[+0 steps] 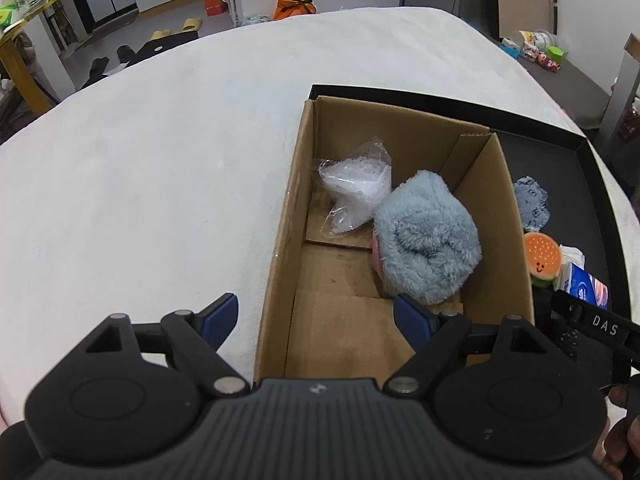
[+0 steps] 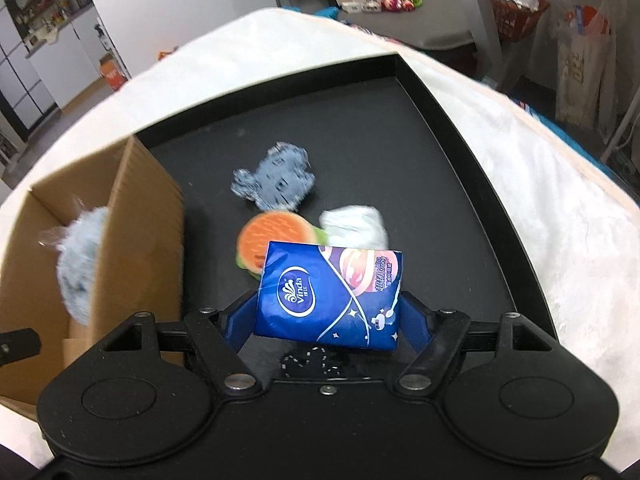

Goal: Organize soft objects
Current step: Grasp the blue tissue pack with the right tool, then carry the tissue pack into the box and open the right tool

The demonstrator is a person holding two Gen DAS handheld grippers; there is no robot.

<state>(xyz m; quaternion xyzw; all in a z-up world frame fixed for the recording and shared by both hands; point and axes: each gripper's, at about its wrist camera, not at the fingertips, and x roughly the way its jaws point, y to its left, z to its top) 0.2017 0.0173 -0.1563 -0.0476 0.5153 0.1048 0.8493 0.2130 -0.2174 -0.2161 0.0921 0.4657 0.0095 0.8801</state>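
My right gripper [image 2: 327, 312] is shut on a blue Vinda tissue pack [image 2: 330, 294] and holds it above the black tray [image 2: 460, 152]. On the tray lie a burger plush [image 2: 272, 236], a white tissue wad [image 2: 356, 226] and a blue-grey knitted cloth [image 2: 276, 182]. My left gripper [image 1: 316, 316] is open and empty over the near end of the cardboard box [image 1: 280, 240]. In the box are a fluffy grey-blue plush [image 1: 428, 240] and a clear bubble-wrap bag [image 1: 354, 184]. The tissue pack also shows in the left wrist view [image 1: 586, 286].
The box [image 2: 136, 220] stands in the tray's left part, on a white blanket-covered surface [image 1: 140, 180]. The right gripper's body [image 1: 600, 328] reaches in beside the box's right wall. Room clutter lies beyond the blanket's edges.
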